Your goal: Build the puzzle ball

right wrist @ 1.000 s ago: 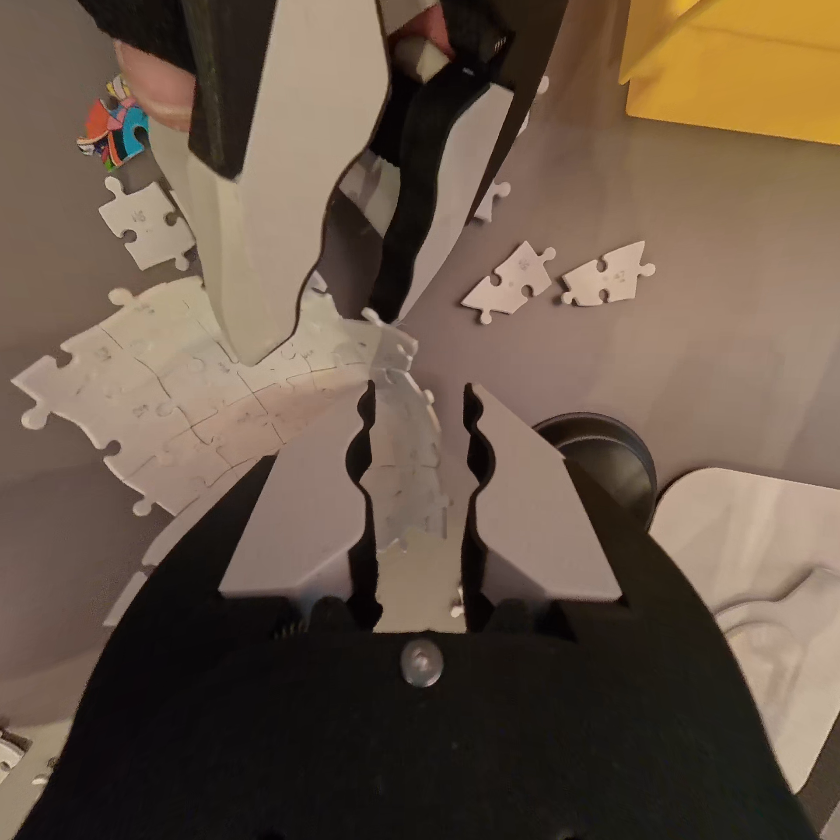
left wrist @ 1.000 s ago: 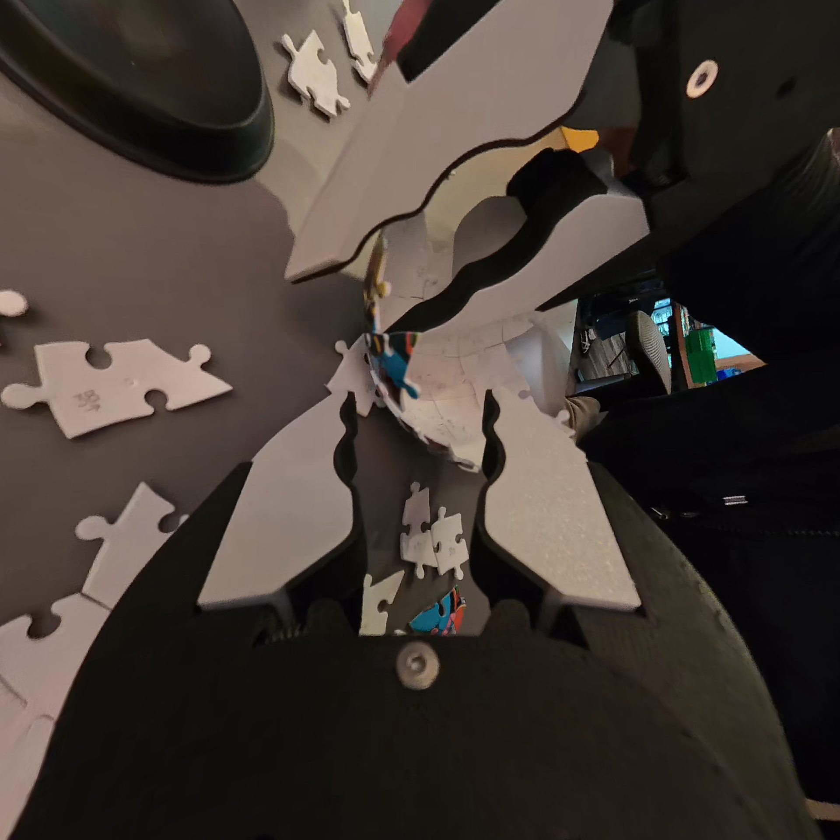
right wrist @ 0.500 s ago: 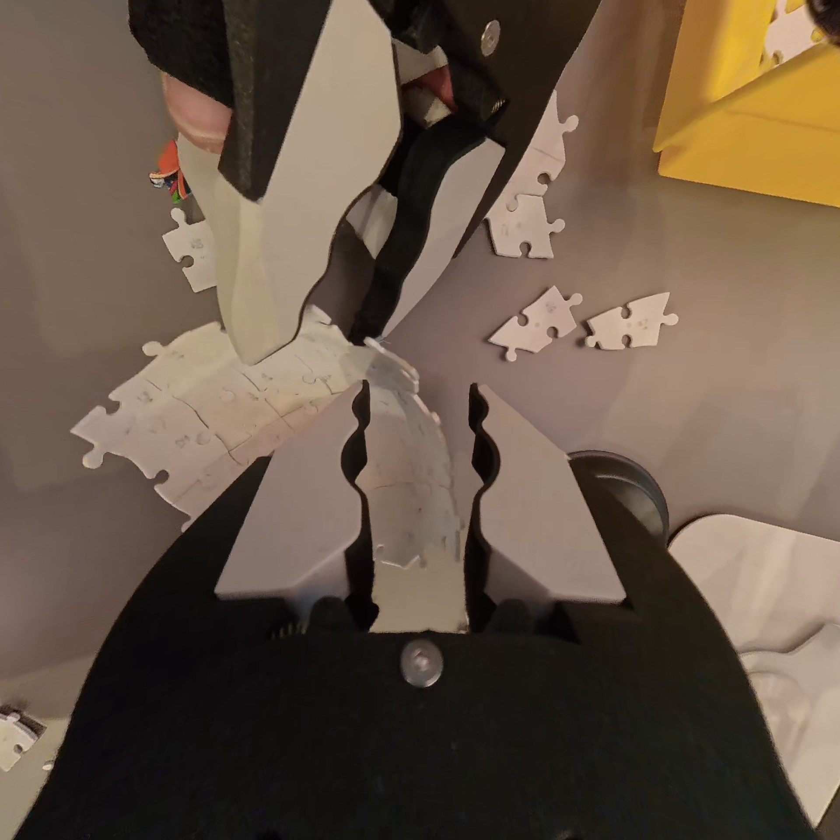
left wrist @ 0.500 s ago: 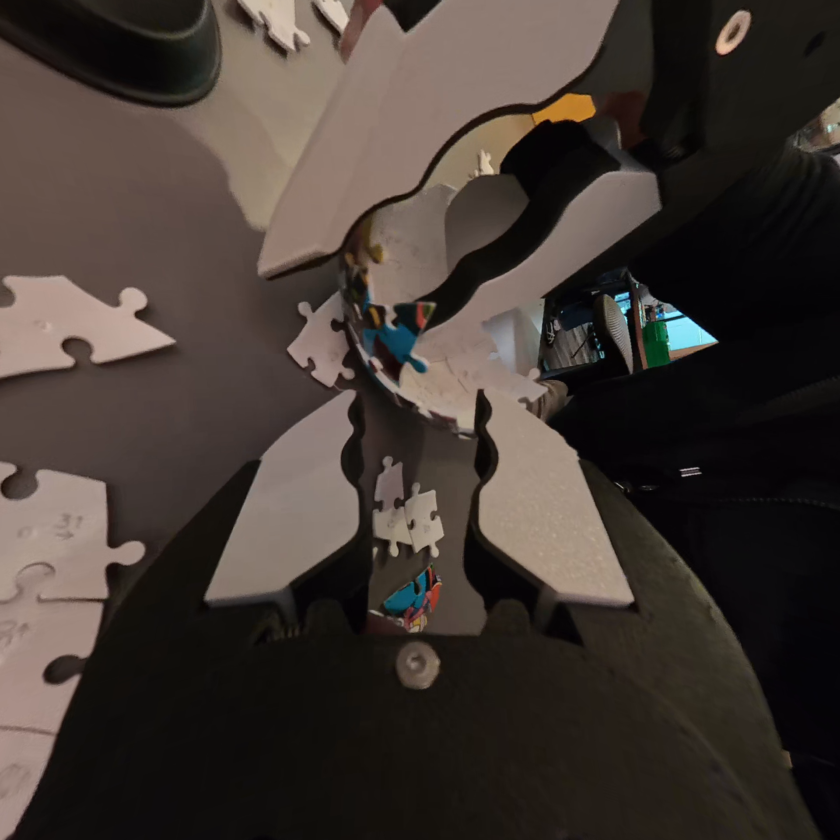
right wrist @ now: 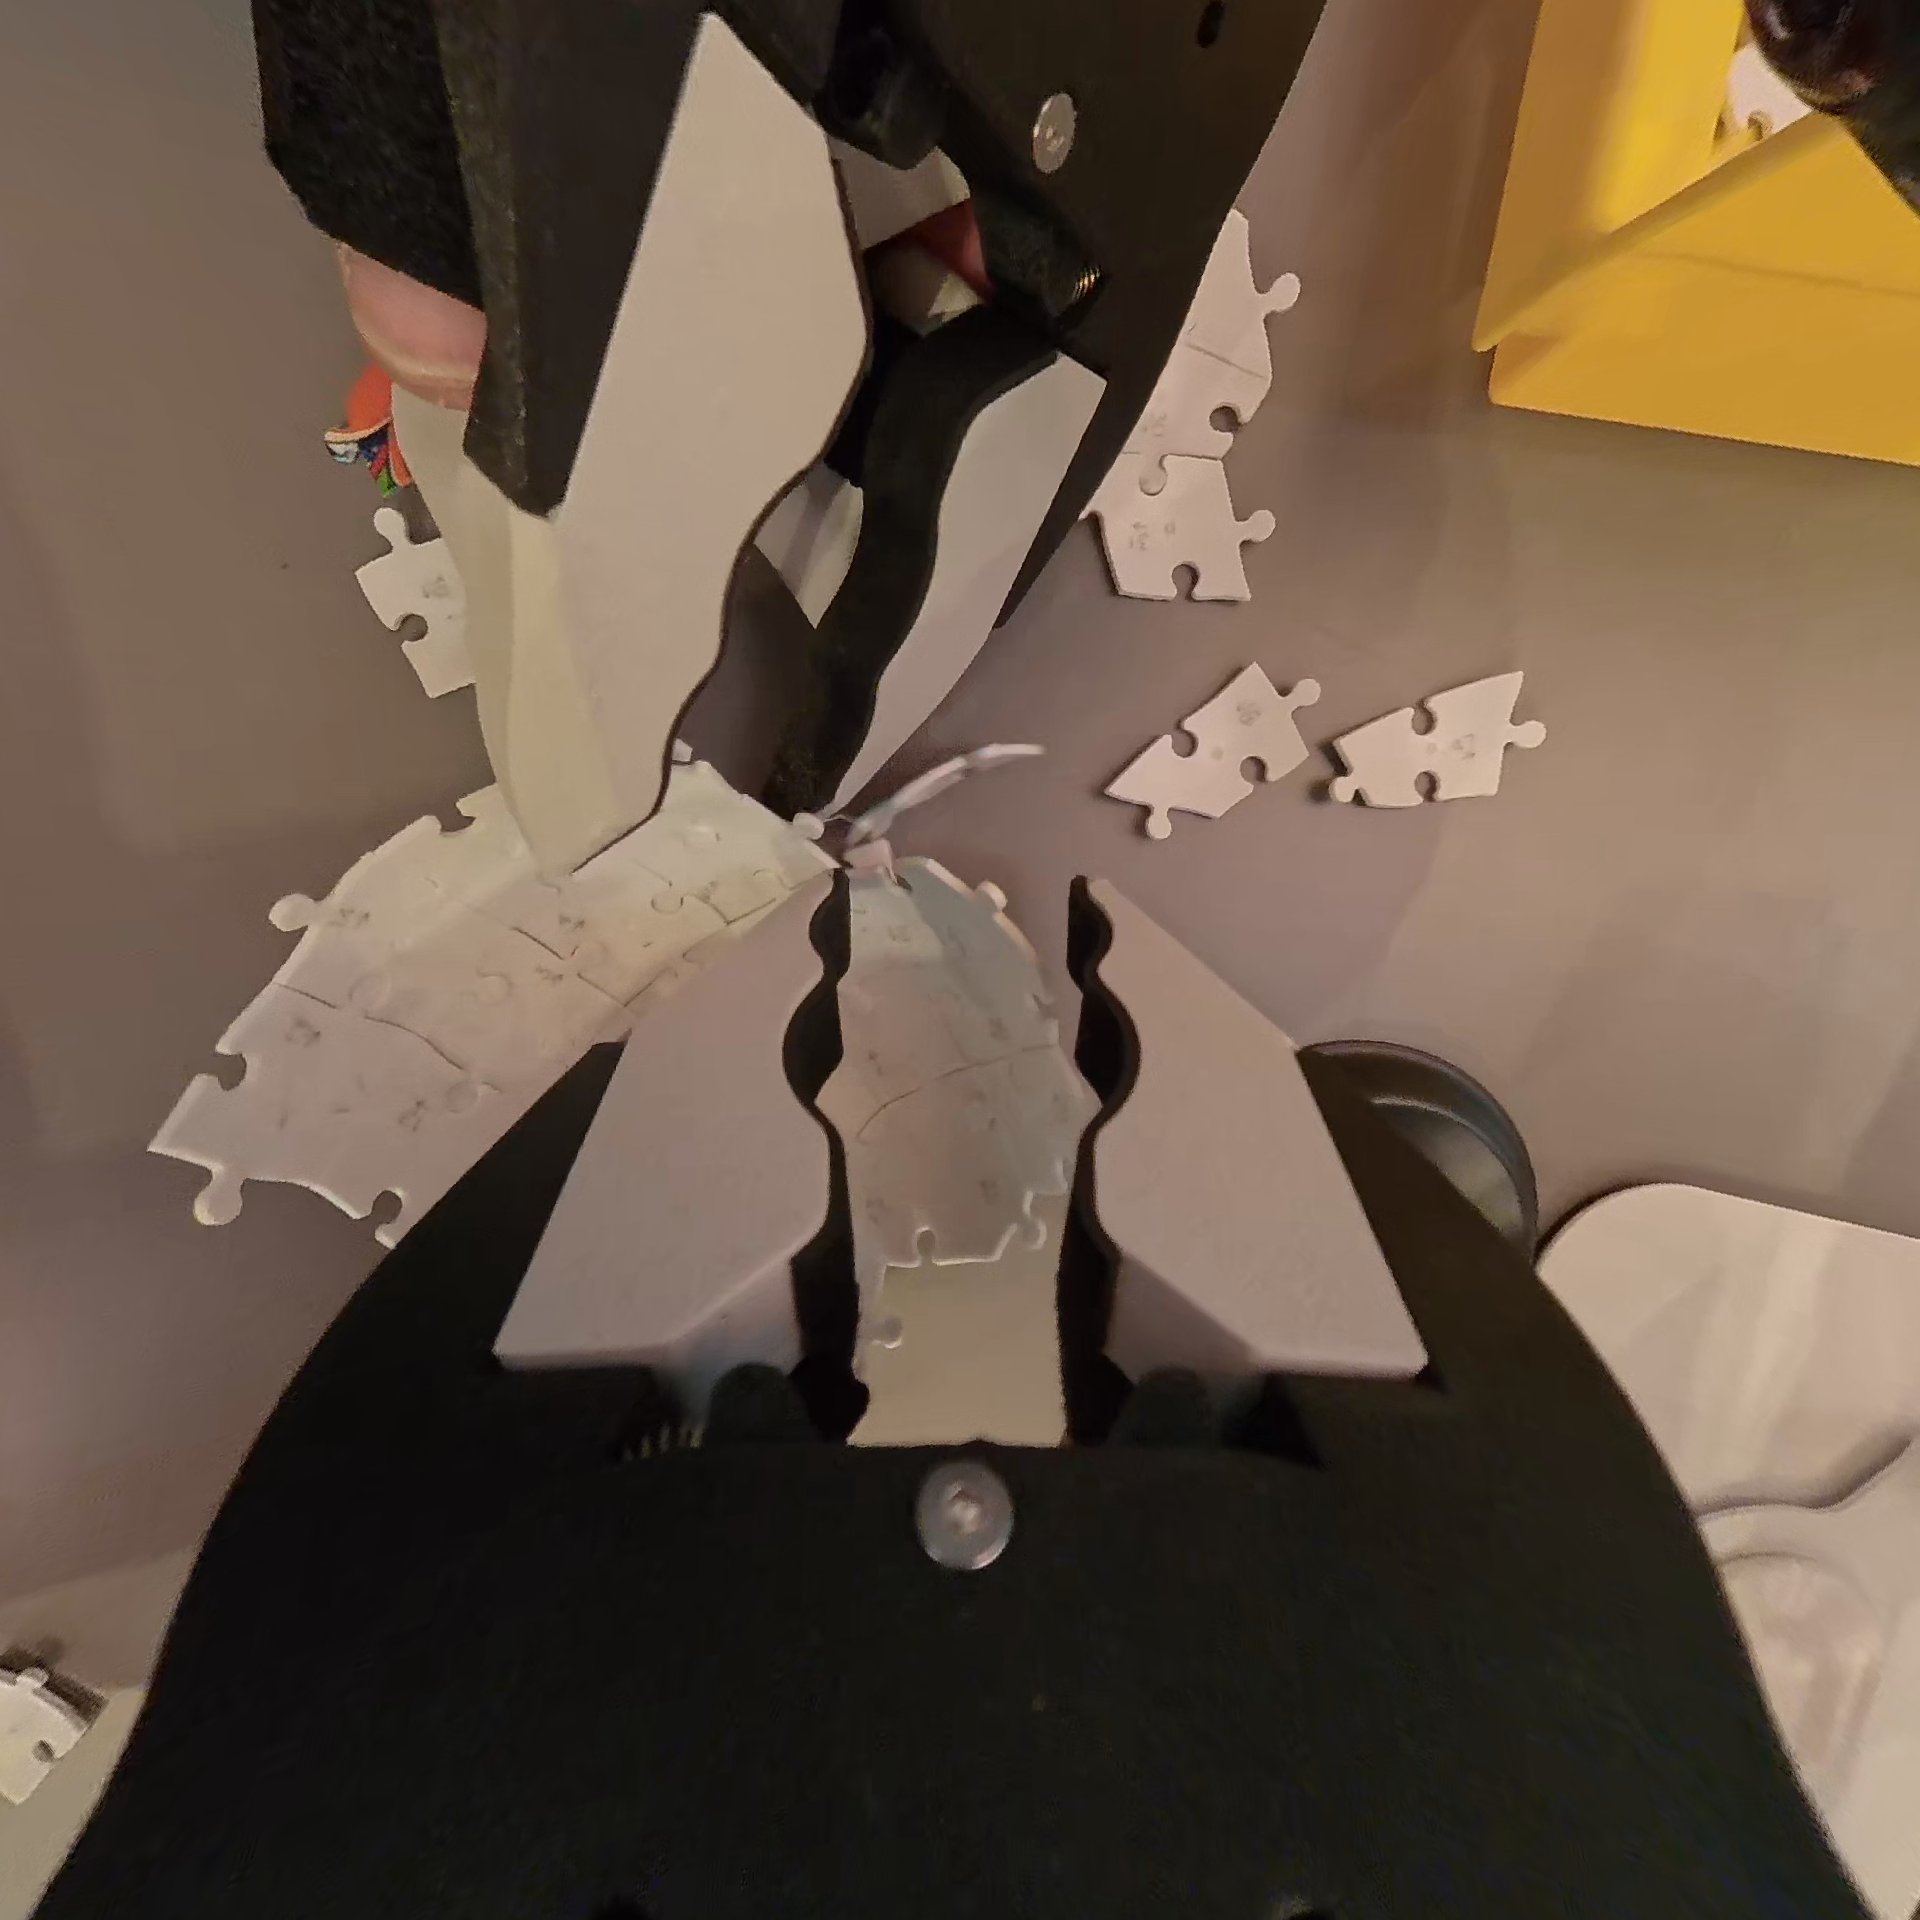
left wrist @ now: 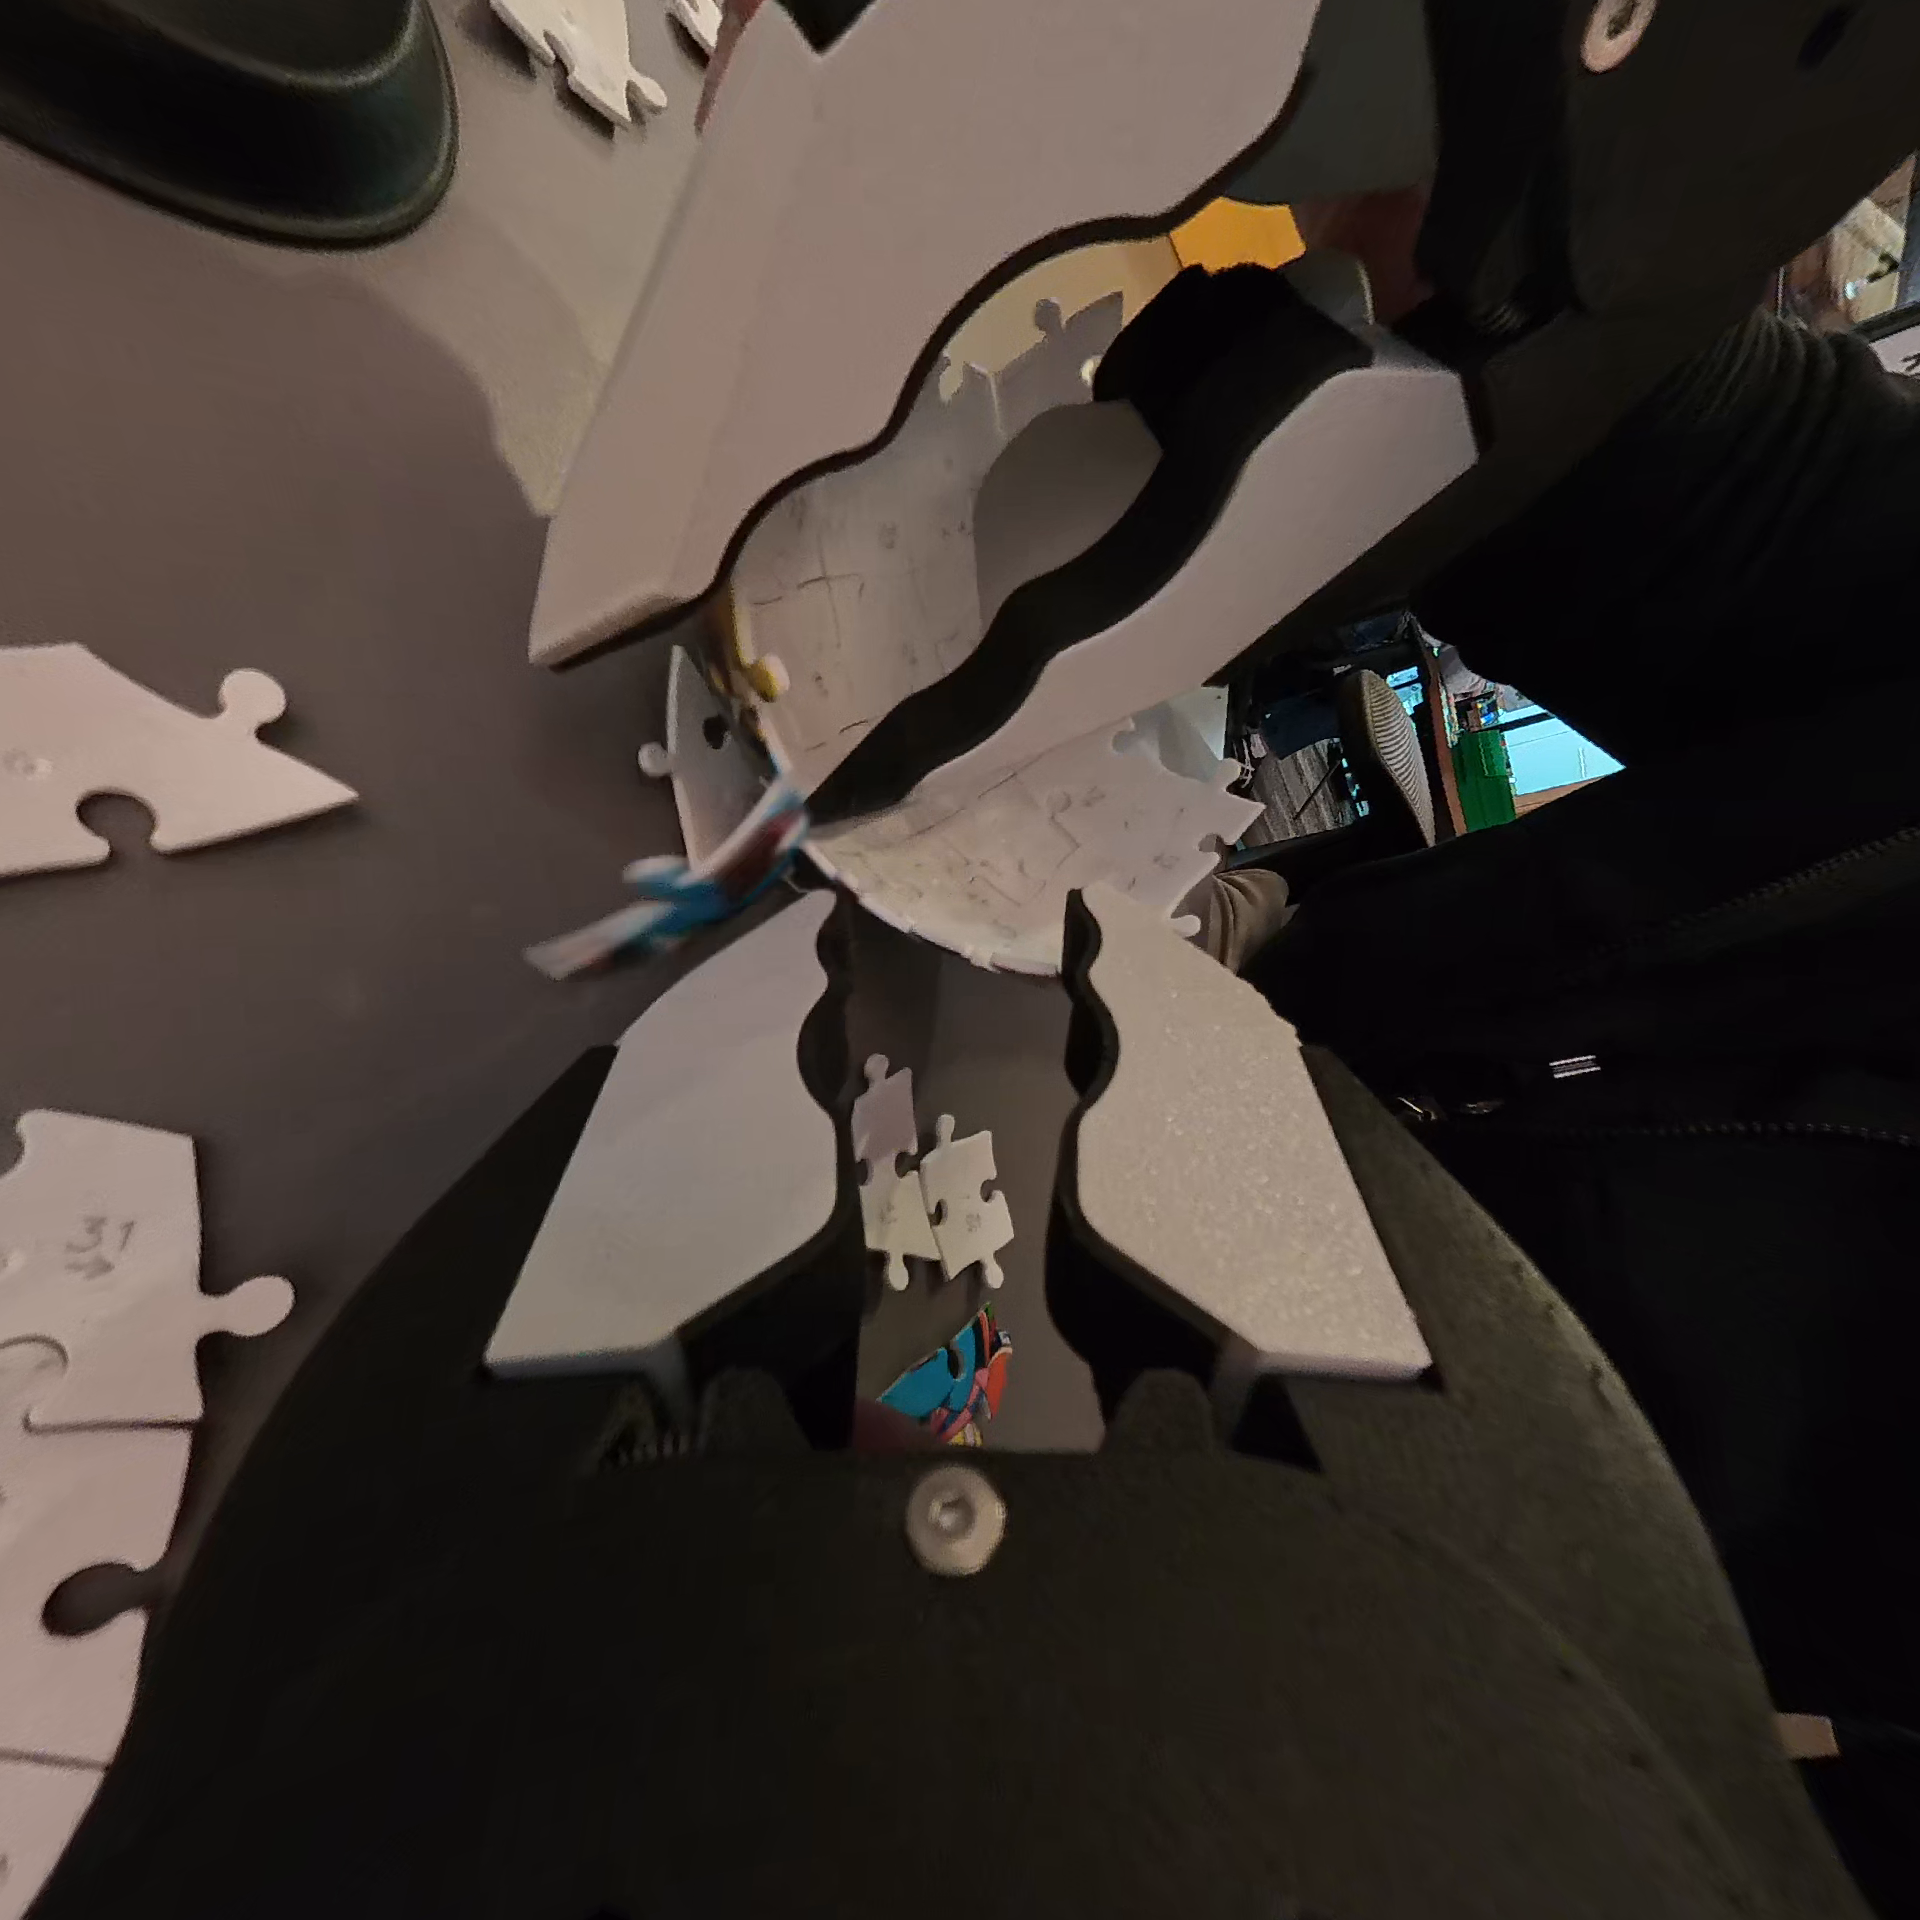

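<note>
On the grey table, the curved puzzle shell sits at nine o'clock of the right gripper, jaws parted and empty, the left gripper likewise, while a loose piece tumbles at ten o'clock and needs regrasping, I'd judge.

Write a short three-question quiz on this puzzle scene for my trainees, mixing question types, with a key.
1. True or false: the left gripper has its fingers shut tight.
2. What colour is the box at the far edge of the right wrist view? A red, B yellow, C green.
3. Fill in: the curved puzzle section shows its ___ side to the right wrist view.

Key: 1 false; 2 B; 3 white
</note>
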{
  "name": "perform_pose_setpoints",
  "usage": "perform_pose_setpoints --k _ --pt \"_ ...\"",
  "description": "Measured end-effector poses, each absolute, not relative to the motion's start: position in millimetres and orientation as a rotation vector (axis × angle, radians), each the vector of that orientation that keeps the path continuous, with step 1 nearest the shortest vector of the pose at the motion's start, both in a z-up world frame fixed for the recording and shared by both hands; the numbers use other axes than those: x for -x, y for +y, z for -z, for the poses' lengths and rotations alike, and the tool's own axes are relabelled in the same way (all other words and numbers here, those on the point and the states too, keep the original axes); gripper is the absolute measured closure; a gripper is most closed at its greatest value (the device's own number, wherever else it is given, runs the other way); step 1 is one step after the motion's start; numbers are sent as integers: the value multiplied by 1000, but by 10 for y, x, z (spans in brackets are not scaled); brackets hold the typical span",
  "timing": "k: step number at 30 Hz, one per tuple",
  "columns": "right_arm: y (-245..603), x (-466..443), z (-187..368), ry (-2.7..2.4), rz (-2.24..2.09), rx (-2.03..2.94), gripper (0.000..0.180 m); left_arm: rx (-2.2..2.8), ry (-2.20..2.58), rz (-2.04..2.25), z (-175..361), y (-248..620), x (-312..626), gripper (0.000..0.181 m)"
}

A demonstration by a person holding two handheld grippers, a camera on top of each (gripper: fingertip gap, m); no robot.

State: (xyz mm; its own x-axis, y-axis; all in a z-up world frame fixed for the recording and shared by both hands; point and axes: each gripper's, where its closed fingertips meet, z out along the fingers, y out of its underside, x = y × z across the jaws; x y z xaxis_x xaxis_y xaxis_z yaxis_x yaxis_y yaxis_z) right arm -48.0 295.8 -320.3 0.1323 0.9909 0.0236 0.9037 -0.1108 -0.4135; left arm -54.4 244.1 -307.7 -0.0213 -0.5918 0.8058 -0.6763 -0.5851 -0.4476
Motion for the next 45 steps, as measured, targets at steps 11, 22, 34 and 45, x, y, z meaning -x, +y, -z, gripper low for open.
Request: perform_pose_setpoints --k 11,22,34,45 --pt "2998 369 2925 -1700 -403 2072 131 -2263 -1429 -1618 3060 2523 658 140" --pt "2914 -182 2381 -1252 -379 2106 132 -2582 -1384 -1629 2947 2639 762 130" --pt "2597 -523 2386 -945 -348 2190 138 -2905 -1209 -1611 2907 2467 711 120" --pt "2830 -365 2671 -1118 -281 2264 138 -2990 -1212 -1398 3112 2543 568 138"
